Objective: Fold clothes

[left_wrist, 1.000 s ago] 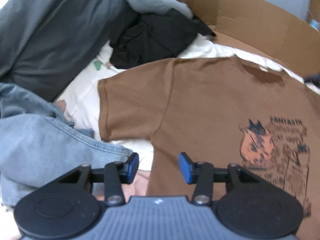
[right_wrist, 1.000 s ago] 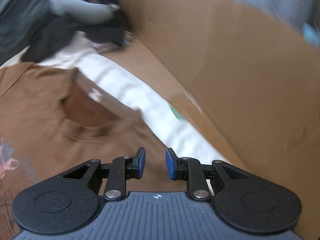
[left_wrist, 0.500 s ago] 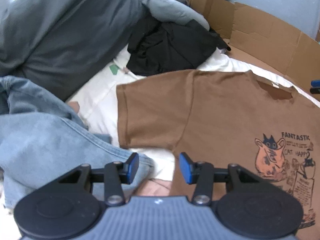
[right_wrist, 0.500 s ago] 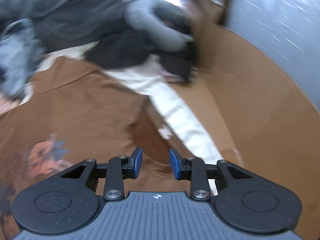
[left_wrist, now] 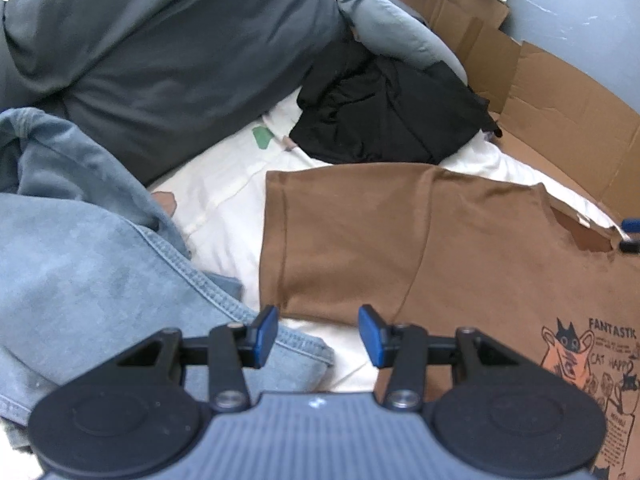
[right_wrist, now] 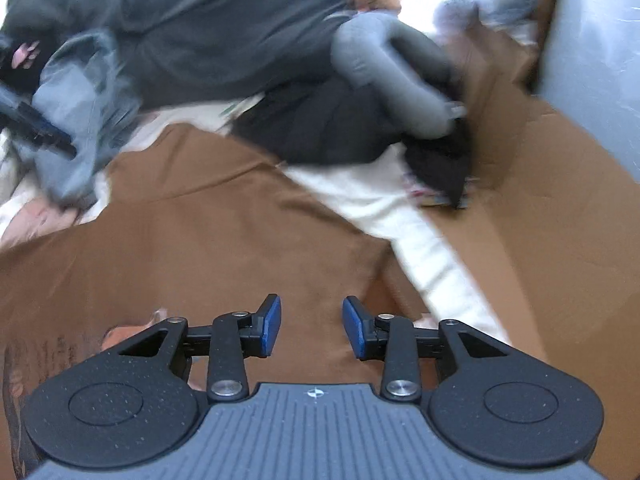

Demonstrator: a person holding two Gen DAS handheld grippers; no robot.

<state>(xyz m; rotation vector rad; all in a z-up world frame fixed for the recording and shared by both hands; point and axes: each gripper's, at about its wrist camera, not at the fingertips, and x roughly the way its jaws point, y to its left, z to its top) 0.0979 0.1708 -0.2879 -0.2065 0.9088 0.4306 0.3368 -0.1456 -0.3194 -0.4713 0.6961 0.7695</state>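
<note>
A brown T-shirt [left_wrist: 460, 240] with a cat print lies flat, front up, on a white sheet [left_wrist: 224, 208]. My left gripper [left_wrist: 318, 334] hovers open just in front of the lower edge of its sleeve, nothing between the pads. In the right wrist view, my right gripper [right_wrist: 312, 326] hangs over the brown T-shirt [right_wrist: 200, 248] near the collar side; its jaws are opening and hold nothing. The right gripper's tips [left_wrist: 630, 234] show beside the neckline in the left wrist view. The left gripper [right_wrist: 36, 128] shows blurred at the far left.
Light blue jeans [left_wrist: 80, 272] lie bunched at the left, beside the sleeve. A dark grey duvet [left_wrist: 160, 52], a black garment [left_wrist: 384, 120] and a grey neck pillow [left_wrist: 400, 36] lie behind the shirt. Cardboard [left_wrist: 560, 120] walls the right side.
The left gripper has slid left toward the sleeve, still open. The right gripper has swung away from the cardboard over the shirt, rolled, and its jaws have widened.
</note>
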